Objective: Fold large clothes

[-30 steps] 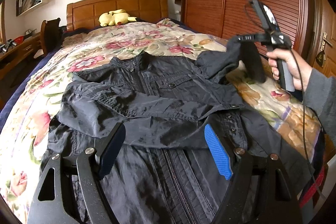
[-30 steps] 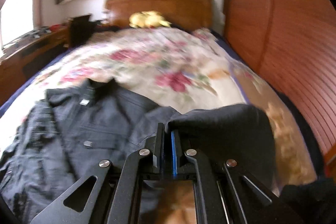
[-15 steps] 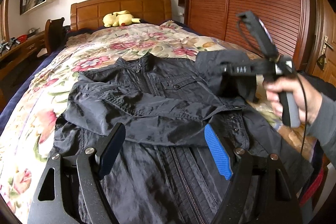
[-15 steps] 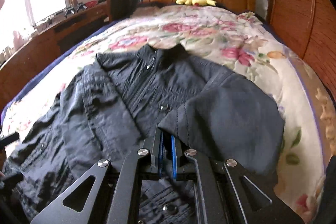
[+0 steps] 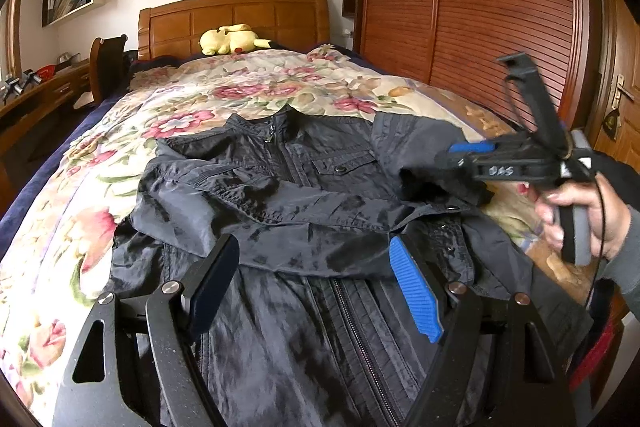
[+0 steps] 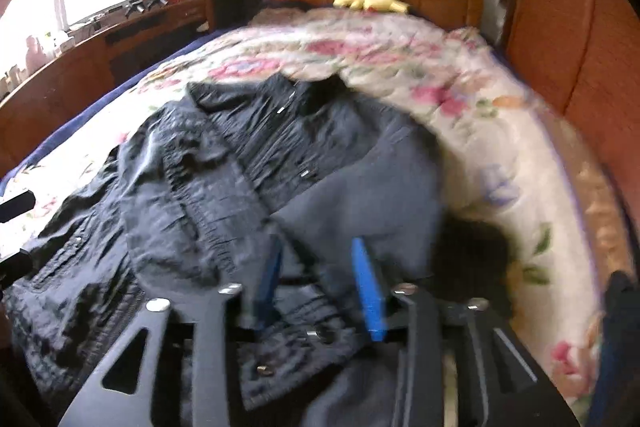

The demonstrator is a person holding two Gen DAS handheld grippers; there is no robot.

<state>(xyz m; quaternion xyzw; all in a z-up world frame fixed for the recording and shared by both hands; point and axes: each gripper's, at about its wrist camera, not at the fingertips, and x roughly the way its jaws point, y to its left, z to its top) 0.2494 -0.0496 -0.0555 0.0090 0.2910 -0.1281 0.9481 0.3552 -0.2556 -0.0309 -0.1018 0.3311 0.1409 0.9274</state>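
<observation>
Floral bedspread (image 5: 248, 95) carries the black jacket (image 5: 288, 195), both sleeves already crossed over its chest. Right hand-held gripper (image 6: 320, 283) has just been opening, fingers spread beside the dropped sleeve; left hand-held gripper (image 5: 316, 287) hangs spread, empty. Folding the body remains.

Handwritten "DAS" on right gripper (image 5: 472, 163) body; nothing else legible.

The right gripper (image 6: 320, 283) swings the sleeve (image 6: 360, 187) across onto the jacket (image 5: 280, 187) chest, sinks lower, and its jaws have just been opening, the sleeve edge lying loose between them
</observation>
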